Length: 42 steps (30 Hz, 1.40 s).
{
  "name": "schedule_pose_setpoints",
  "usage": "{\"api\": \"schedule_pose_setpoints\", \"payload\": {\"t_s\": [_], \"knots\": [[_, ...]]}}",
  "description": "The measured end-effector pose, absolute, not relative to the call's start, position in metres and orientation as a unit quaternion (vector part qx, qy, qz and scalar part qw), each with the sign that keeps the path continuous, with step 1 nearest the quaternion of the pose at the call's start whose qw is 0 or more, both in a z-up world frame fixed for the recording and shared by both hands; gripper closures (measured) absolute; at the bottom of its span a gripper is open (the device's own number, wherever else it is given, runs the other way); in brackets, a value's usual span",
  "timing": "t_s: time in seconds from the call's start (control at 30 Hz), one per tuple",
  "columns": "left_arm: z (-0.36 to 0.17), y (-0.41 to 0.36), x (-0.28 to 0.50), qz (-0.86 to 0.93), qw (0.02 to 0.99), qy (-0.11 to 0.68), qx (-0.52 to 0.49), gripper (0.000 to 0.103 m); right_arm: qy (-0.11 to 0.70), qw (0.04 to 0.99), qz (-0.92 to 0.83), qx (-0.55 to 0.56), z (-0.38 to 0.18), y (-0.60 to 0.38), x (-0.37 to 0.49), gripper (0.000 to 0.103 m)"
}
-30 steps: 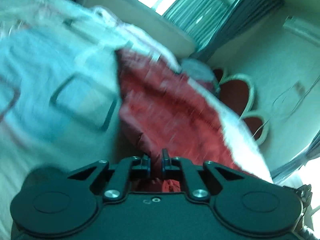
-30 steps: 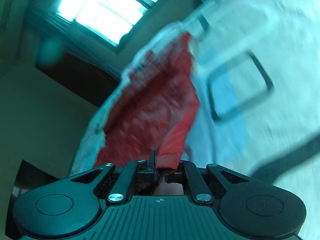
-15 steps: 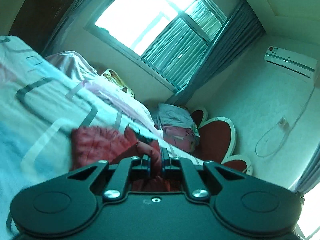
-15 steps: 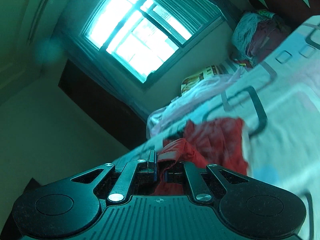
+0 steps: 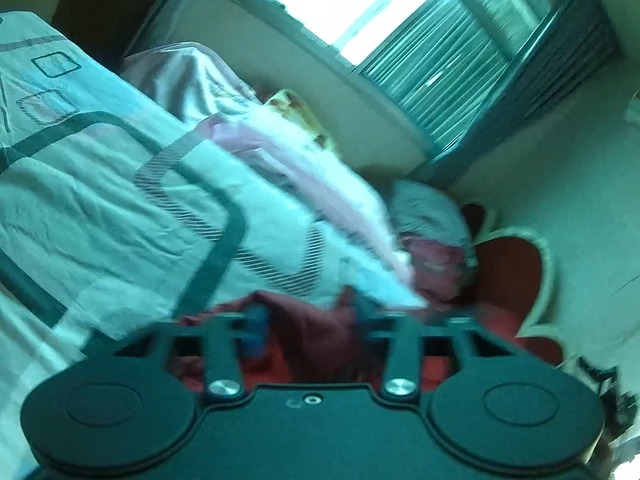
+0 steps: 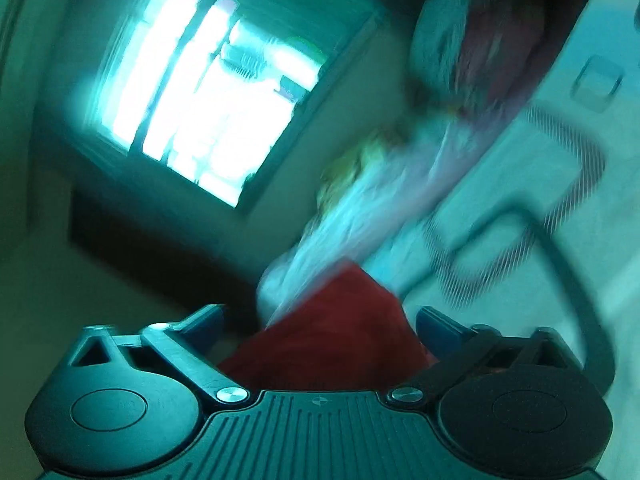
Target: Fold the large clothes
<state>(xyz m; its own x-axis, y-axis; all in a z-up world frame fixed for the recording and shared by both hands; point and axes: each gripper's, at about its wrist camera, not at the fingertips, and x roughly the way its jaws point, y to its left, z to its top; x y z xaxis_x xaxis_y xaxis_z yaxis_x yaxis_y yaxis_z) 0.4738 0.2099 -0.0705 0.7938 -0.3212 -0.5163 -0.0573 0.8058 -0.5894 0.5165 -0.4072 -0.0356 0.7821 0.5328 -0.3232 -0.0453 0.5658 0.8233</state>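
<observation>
A red garment (image 5: 316,328) lies bunched on the bed right in front of my left gripper (image 5: 310,320), whose jaws stand apart with cloth between them, not pinched. In the right wrist view the same red garment (image 6: 340,332) lies between the wide-open fingers of my right gripper (image 6: 320,320). Both views are motion-blurred. Most of the garment is hidden behind the gripper bodies.
The bed has a pale sheet with dark square outlines (image 5: 120,208). Pink and white bedding (image 5: 280,152) is piled along the far edge by the window wall. A red chair (image 5: 508,272) with clothes on it stands beyond the bed's corner.
Both grippers were shut on the red garment and have now opened, letting it go onto the bed. Both cameras swung, and the garment dropped lower in view.
</observation>
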Motion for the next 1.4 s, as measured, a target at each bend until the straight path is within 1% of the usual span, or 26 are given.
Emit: {"api": "schedule_pose_setpoints", "payload": {"t_s": [0.03,0.1,0.13,0.17,0.2,0.27,0.3,0.33,0.37,0.43,0.47,0.5,0.53,0.63,0.87,1.07,1.1,1.13,1.17,1.2,1.23,1.27,1.3,1.33,1.37,1.4], "knots": [[-0.076,0.208,0.477,-0.062,0.904,0.318,-0.277,0.017,0.298,0.843,0.168,0.415,-0.044,-0.406,0.523,0.001],[-0.089,0.206,0.485,-0.059,0.911,0.333,-0.237,0.016,0.326,0.857,0.163,0.366,-0.061,-0.399,0.530,0.003],[-0.096,0.207,0.489,-0.062,0.908,0.341,-0.236,0.017,0.344,0.860,0.159,0.343,-0.070,-0.395,0.535,0.011],[-0.103,0.210,0.494,-0.065,0.905,0.349,-0.236,0.017,0.360,0.859,0.157,0.327,-0.081,-0.391,0.538,0.015],[-0.107,0.211,0.498,-0.067,0.903,0.357,-0.230,0.021,0.372,0.858,0.158,0.316,-0.091,-0.386,0.542,0.020],[-0.118,0.211,0.510,-0.071,0.897,0.381,-0.213,0.026,0.386,0.859,0.159,0.295,-0.108,-0.376,0.549,0.022],[-0.122,0.211,0.514,-0.077,0.893,0.389,-0.211,0.033,0.393,0.860,0.158,0.284,-0.114,-0.371,0.553,0.022],[-0.126,0.211,0.518,-0.084,0.890,0.396,-0.210,0.044,0.399,0.860,0.160,0.275,-0.118,-0.365,0.555,0.023],[-0.129,0.210,0.522,-0.090,0.887,0.402,-0.208,0.049,0.405,0.860,0.165,0.265,-0.122,-0.358,0.560,0.027],[-0.130,0.208,0.526,-0.097,0.886,0.403,-0.208,0.072,0.427,0.858,0.162,0.237,-0.126,-0.347,0.564,0.070],[-0.130,0.206,0.528,-0.099,0.888,0.400,-0.207,0.078,0.433,0.859,0.158,0.223,-0.129,-0.342,0.564,0.079],[-0.128,0.205,0.528,-0.101,0.891,0.394,-0.201,0.088,0.429,0.862,0.159,0.219,-0.129,-0.342,0.562,0.091],[-0.127,0.202,0.532,-0.105,0.894,0.388,-0.196,0.092,0.420,0.866,0.159,0.219,-0.130,-0.343,0.559,0.094],[-0.118,0.195,0.535,-0.121,0.903,0.367,-0.187,0.096,0.393,0.882,0.150,0.214,-0.125,-0.354,0.545,0.097],[-0.095,0.168,0.557,-0.137,0.930,0.302,-0.161,0.097,0.339,0.910,0.116,0.211,-0.101,-0.382,0.535,0.099],[-0.128,0.142,0.590,-0.096,0.918,0.370,-0.103,0.097,0.370,0.895,0.099,0.229,-0.102,-0.379,0.560,0.101],[-0.133,0.141,0.590,-0.091,0.916,0.377,-0.104,0.093,0.370,0.897,0.103,0.220,-0.099,-0.372,0.557,0.094],[-0.133,0.144,0.585,-0.086,0.918,0.373,-0.108,0.085,0.372,0.900,0.095,0.205,-0.095,-0.366,0.553,0.057],[-0.131,0.147,0.580,-0.079,0.921,0.364,-0.117,0.078,0.365,0.908,0.084,0.189,-0.089,-0.362,0.546,0.027],[-0.129,0.151,0.574,-0.076,0.922,0.358,-0.127,0.060,0.340,0.917,0.096,0.184,-0.086,-0.360,0.537,0.006],[-0.126,0.156,0.568,-0.073,0.924,0.351,-0.136,0.035,0.342,0.914,0.108,0.190,-0.086,-0.361,0.535,0.006],[-0.125,0.158,0.564,-0.071,0.926,0.343,-0.138,0.028,0.357,0.905,0.117,0.200,-0.090,-0.363,0.538,0.007],[-0.125,0.159,0.564,-0.070,0.926,0.346,-0.132,0.032,0.377,0.896,0.121,0.203,-0.095,-0.361,0.544,0.019],[-0.127,0.158,0.568,-0.079,0.919,0.364,-0.128,0.046,0.404,0.886,0.115,0.196,-0.102,-0.357,0.552,0.035],[-0.129,0.156,0.575,-0.091,0.909,0.384,-0.130,0.058,0.429,0.877,0.105,0.190,-0.109,-0.353,0.559,0.044],[-0.131,0.155,0.577,-0.104,0.905,0.391,-0.135,0.080,0.448,0.867,0.106,0.189,-0.117,-0.349,0.565,0.065]]}}
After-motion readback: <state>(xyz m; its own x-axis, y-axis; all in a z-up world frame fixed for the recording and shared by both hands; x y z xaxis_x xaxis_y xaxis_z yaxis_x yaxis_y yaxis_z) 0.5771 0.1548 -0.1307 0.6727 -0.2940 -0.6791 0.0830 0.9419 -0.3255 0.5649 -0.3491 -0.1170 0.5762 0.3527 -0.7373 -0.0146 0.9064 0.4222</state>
